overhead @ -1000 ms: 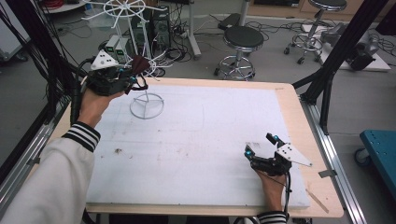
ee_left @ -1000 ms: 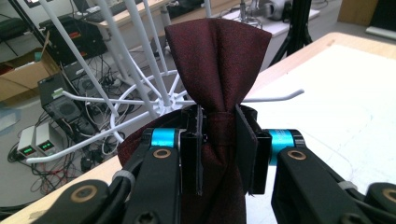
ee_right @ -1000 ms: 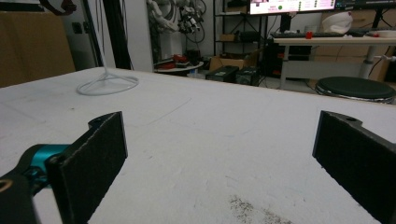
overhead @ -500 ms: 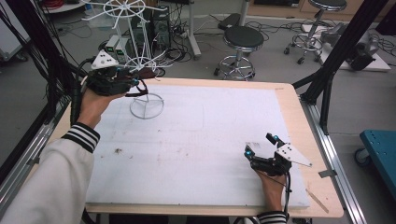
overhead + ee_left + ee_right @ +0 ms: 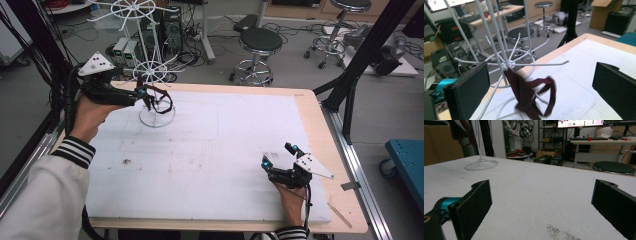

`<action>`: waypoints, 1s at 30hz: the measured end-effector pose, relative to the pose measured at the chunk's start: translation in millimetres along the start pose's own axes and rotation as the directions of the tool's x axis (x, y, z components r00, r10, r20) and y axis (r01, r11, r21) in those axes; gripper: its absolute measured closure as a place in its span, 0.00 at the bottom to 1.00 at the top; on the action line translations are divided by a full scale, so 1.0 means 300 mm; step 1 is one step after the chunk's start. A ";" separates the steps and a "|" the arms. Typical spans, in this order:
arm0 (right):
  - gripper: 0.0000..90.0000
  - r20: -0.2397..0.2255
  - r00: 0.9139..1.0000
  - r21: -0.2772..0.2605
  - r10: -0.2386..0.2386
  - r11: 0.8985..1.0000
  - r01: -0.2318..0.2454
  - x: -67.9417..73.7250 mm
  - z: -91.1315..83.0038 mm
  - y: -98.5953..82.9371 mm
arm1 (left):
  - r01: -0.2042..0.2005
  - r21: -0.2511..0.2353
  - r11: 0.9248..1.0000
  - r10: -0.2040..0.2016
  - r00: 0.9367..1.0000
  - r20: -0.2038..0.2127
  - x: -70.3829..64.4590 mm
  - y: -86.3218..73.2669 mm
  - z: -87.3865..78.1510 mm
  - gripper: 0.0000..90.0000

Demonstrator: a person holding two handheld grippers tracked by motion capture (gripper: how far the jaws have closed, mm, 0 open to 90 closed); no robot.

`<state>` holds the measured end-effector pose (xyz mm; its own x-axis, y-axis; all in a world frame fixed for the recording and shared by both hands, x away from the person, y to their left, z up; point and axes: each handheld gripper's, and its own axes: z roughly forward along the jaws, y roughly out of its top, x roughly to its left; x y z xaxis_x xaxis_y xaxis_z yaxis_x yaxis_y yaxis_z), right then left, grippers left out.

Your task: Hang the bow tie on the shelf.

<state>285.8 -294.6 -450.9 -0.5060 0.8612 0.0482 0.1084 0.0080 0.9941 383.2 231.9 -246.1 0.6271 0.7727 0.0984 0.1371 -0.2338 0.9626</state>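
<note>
Two grippers noted. Left gripper (image 5: 142, 95), jaws wide apart and holding nothing, sits at the white wire rack (image 5: 150, 70) near the table's (image 5: 310, 107) far-left edge; a dark red strap (image 5: 529, 95) hangs from a rack prong. Right gripper (image 5: 280, 156), jaws wide, rests near the right edge, white mat (image 5: 210, 145) open between.

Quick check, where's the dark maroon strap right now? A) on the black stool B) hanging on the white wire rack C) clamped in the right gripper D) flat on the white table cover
B: the dark maroon strap hangs from a spoke of the white wire rack, between the open jaws of the left gripper, which do not touch it.
</note>
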 end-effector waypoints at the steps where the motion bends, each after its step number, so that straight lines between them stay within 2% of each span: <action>1: 0.03 0.002 1.000 -0.003 0.004 1.000 -0.004 -0.002 0.000 0.000 | -0.010 -0.006 1.000 0.010 1.000 0.000 0.002 -0.004 -0.012 0.02; 3: 0.03 0.002 1.000 -0.003 0.005 1.000 -0.005 -0.001 0.000 0.000 | 0.000 -0.036 0.999 0.001 1.000 0.016 0.000 -0.015 -0.031 0.02; 8: 0.03 0.002 1.000 0.003 0.001 1.000 -0.001 0.002 0.000 0.000 | -0.031 -0.100 0.994 0.035 0.998 0.044 -0.013 -0.061 -0.098 0.02; 12: 0.03 0.004 1.000 0.002 0.000 1.000 0.000 0.003 0.000 0.000 | -0.042 -0.141 0.989 0.049 0.998 0.044 -0.021 -0.107 -0.149 0.02; 14: 0.03 0.005 1.000 0.003 -0.002 1.000 0.002 0.003 0.000 0.000 | -0.050 -0.171 0.984 0.057 0.998 0.038 -0.026 -0.135 -0.175 0.02; 16: 0.03 0.006 1.000 0.002 0.000 1.000 0.000 0.003 0.000 0.000 | -0.036 -0.190 0.981 0.046 0.998 0.047 -0.030 -0.165 -0.200 0.02; 25: 0.03 0.008 1.000 0.001 -0.011 1.000 0.011 0.003 0.001 0.000 | -0.066 -0.242 0.968 0.079 0.996 0.045 -0.079 -0.345 -0.292 0.02; 30: 0.03 0.009 1.000 0.000 -0.014 1.000 0.014 0.003 0.001 0.000 | -0.023 -0.247 0.969 0.031 0.999 0.031 -0.090 -0.458 -0.306 0.02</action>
<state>285.6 -293.6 -450.8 -0.4998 0.8655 0.0334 0.1014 0.0202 0.9946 277.0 297.5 -357.9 0.6544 0.7465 0.1208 -0.0707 -0.0986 0.9926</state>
